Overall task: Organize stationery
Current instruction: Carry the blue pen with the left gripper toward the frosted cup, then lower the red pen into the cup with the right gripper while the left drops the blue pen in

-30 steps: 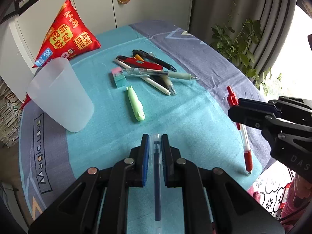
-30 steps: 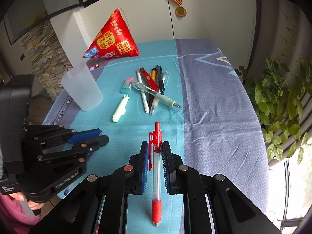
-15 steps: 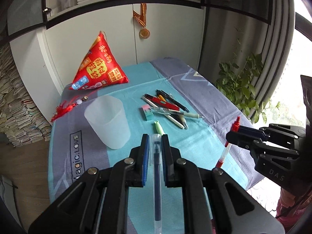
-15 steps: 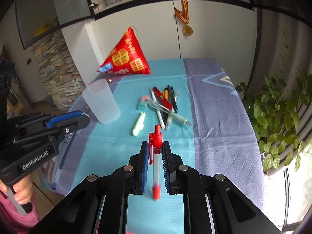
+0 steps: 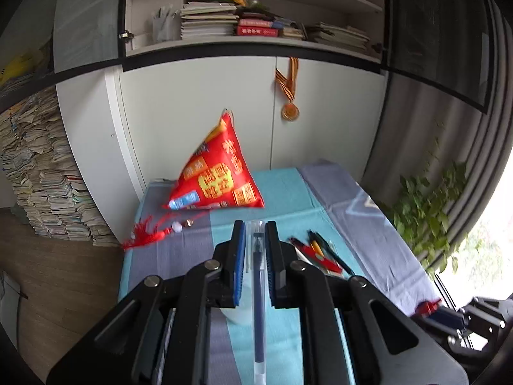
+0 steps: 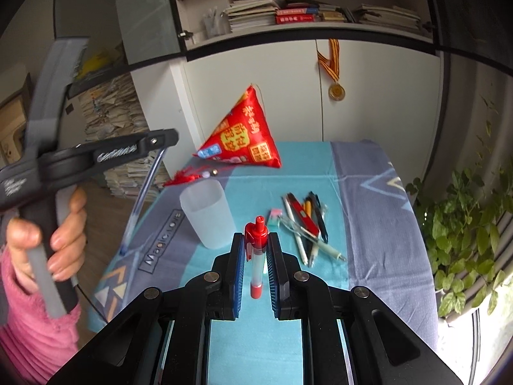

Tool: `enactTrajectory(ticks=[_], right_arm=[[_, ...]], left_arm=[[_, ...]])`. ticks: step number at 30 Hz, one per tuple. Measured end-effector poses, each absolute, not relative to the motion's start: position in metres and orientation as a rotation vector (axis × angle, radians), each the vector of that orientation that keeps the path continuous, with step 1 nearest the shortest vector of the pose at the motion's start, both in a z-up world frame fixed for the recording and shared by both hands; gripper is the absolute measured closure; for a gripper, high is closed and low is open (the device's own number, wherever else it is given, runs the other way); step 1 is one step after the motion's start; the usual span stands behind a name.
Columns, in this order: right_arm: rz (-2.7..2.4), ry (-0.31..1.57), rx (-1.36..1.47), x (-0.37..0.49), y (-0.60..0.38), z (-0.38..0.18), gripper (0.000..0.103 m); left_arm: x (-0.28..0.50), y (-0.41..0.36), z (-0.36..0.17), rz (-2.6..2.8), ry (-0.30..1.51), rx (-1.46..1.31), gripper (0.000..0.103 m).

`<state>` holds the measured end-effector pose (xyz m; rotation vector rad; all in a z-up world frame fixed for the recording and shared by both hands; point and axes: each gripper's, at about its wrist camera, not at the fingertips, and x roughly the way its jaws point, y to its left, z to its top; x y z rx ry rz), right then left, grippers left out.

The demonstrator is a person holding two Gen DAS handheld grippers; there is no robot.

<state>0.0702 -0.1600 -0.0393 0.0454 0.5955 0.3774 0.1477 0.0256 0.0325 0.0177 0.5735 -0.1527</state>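
A: What do we have in the left gripper (image 5: 255,234)?

B: Its fingers (image 5: 238,250) are closed tight on a clear gel pen with a blue refill (image 5: 258,292), which runs down the middle of the left wrist frame between the blue pads. In the right wrist view we see that same gripper at the left of the frame, held by a hand (image 6: 57,240) in a pink sleeve (image 6: 29,320), the pen hanging slanted below it.

A: And the right gripper (image 6: 255,247)?

B: We see it clamped on a red-capped click pen (image 6: 256,256), the red clip end sticking up past the fingertips at the centre of the frame.

A: Where does the rest of the stationery lie?

B: In the right wrist view, the frosted plastic cup (image 6: 206,213) stands upright on the desk (image 6: 368,224), left of centre. A loose pile of pens (image 6: 307,224) lies to the right of it, with a small pink-and-green eraser (image 6: 275,216) just beside the pile. We cannot tell if the cup holds anything.

A: Anything behind them?

B: A red pyramid-shaped pouch (image 6: 247,134) sits at the far edge of the desk, its red tassel (image 6: 186,178) trailing left. A medal (image 6: 336,91) hangs on the white cabinet in the upper right.
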Motion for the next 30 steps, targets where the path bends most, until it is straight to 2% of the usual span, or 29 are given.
enactTrajectory(ticks=[15, 22, 30], right_arm=[[0.4, 0.558, 0.062, 0.109, -0.147, -0.017, 0.089], [0.46, 0.499, 0.054, 0.135, -0.115, 0.007, 0.088], [0.497, 0.497, 0.041, 0.152, -0.089, 0.006, 0.089]], left_arm=[[0.214, 0.053, 0.02, -0.139, 0.496, -0.06, 0.093], [0.222, 0.07, 0.003, -0.161, 0.471, -0.119, 0.093], [0.223, 0.086, -0.012, -0.173, 0.447, -0.198, 0.093]])
